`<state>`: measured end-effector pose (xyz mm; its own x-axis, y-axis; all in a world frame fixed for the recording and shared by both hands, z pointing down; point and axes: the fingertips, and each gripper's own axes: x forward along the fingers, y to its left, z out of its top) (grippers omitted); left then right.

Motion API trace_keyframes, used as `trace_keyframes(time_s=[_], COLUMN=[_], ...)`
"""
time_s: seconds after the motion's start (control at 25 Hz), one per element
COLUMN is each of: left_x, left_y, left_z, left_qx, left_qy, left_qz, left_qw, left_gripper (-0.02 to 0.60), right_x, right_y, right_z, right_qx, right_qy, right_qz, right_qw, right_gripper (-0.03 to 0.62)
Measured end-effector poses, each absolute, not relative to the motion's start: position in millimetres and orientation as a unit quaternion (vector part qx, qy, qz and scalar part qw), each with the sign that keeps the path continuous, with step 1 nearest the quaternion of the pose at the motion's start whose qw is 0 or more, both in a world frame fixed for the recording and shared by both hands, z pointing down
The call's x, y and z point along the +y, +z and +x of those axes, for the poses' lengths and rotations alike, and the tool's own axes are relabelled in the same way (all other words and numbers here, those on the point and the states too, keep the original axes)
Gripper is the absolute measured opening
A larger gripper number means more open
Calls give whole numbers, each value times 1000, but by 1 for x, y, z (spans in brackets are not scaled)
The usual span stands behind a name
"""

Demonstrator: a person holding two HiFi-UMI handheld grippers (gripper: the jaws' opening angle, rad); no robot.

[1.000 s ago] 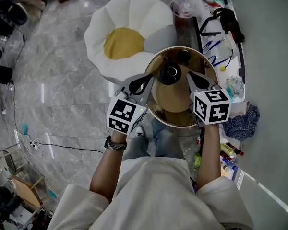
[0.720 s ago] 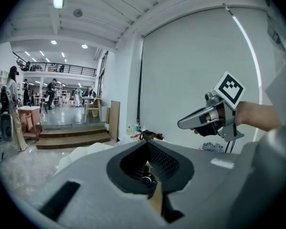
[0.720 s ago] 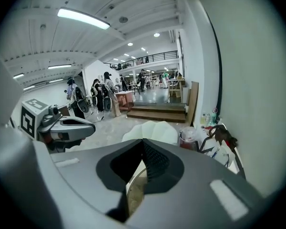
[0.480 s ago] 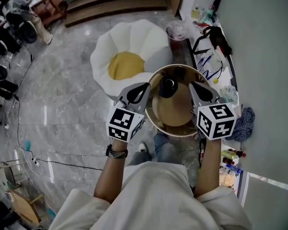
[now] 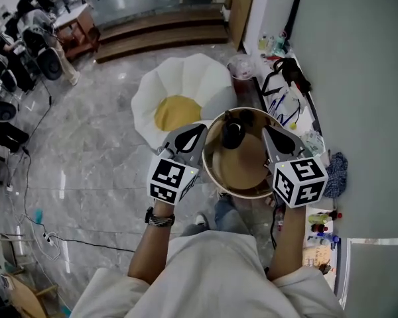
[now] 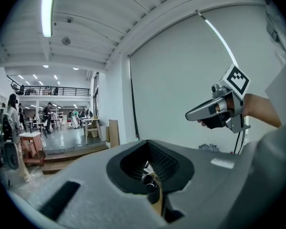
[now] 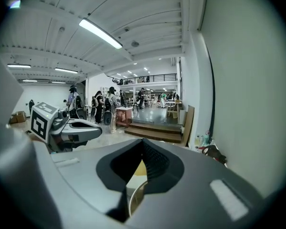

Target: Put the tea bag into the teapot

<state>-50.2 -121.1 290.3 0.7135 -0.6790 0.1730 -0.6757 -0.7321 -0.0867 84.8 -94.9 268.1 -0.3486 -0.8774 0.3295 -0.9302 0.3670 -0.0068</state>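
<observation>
A dark teapot (image 5: 233, 131) stands at the far side of a round wooden table (image 5: 242, 177). My left gripper (image 5: 199, 130) hovers over the table's left rim and my right gripper (image 5: 266, 132) over its right rim, the teapot between them. The jaws of both are closed together with nothing in them. In the left gripper view the right gripper (image 6: 191, 114) hangs in the air against the white wall. In the right gripper view the left gripper (image 7: 96, 128) shows at the left. No tea bag is visible in any view.
A white and yellow egg-shaped cushion (image 5: 179, 95) lies on the marble floor left of the table. A cluttered strip with bags, bottles and a blue cloth (image 5: 335, 171) runs along the wall at right. Wooden steps (image 5: 159, 35) lie beyond.
The head view has pulled back and tilted up, so the table and teapot look smaller and more of the room shows. Both grippers keep their places beside the teapot.
</observation>
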Motion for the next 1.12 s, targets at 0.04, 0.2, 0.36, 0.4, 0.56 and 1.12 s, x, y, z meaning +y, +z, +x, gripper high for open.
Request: trace_keyframes(time_s=[0.04, 0.2, 0.36, 0.4, 0.56, 1.12], left_x=[-115, -95, -79, -76, -65, 18], left_y=[288, 281, 271, 267, 252, 221], left_z=[-53, -62, -63, -62, -53, -23], left_qx=[367, 371, 369, 369, 370, 393], left_qy=[-97, -97, -98, -96, -87, -69], left_qz=[-925, -923, -924, -924, -924, -915], left_qw=[11, 20, 26, 28, 38, 55], left_gripper=[3, 3, 3, 3, 3, 3], right_x=[-89, -70, -56, -53, -42, 41], right_y=[266, 259, 250, 247, 236, 208], right_z=[82, 76, 76, 77, 84, 112], right_qx=[-816, -816, -815, -816, -821, -835], right_qy=[94, 84, 82, 80, 71, 46], right_qz=[555, 556, 559, 558, 553, 533], right_qw=[135, 134, 129, 128, 125, 126], right_gripper=[6, 6, 6, 6, 6, 6])
